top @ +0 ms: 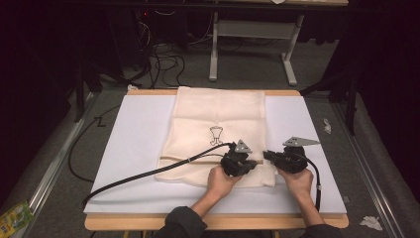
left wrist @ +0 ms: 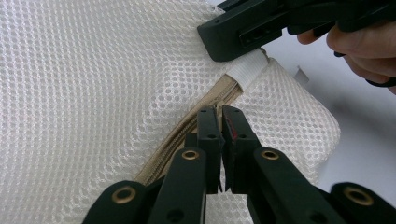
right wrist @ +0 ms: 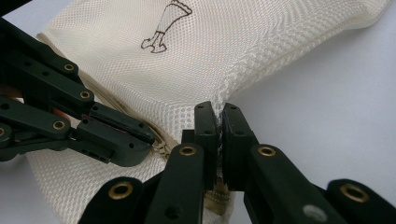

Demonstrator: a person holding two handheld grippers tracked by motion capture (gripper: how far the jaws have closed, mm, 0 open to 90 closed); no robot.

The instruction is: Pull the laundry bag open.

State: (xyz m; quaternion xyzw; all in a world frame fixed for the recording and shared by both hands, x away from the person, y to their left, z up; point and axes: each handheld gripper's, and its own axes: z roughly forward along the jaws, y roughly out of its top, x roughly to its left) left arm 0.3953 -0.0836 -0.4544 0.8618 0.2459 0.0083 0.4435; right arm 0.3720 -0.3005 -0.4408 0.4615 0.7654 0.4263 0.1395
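Cream mesh makes up the bag (top: pixel 218 134), which lies flat on the white board (top: pixel 133 148), running from the far edge toward you at the middle. A small brown drawing (top: pixel 216 135) sits near the bag's centre. A tan zipper (left wrist: pixel 187 140) crosses the bag near its close end, and a white tab (left wrist: pixel 246 70) caps the zipper's end close to the bag's corner at about 4 o'clock from the drawing.

Your left gripper (top: pixel 238 162) rests on the zipper line; in the left gripper view its jaws stand together over the zipper, pinching something at the track, though the piece itself is hidden between them. Your right gripper (top: pixel 283 157) sits just beside it at 3 o'clock, at the bag's right edge; in the right gripper view (right wrist: pixel 217 122) its jaws are pressed together on a fold of mesh at the zipper's end, and the cloth puckers upward from the grip.

The two grippers nearly meet, tip toward tip. Your hands (top: pixel 220 181) come in from 6 o'clock. A black cable (top: pixel 148 173) trails from the left gripper across the bag toward 8 o'clock. Behind the board, at 12 o'clock, stands a grey table frame (top: pixel 252 44) on the carpet.
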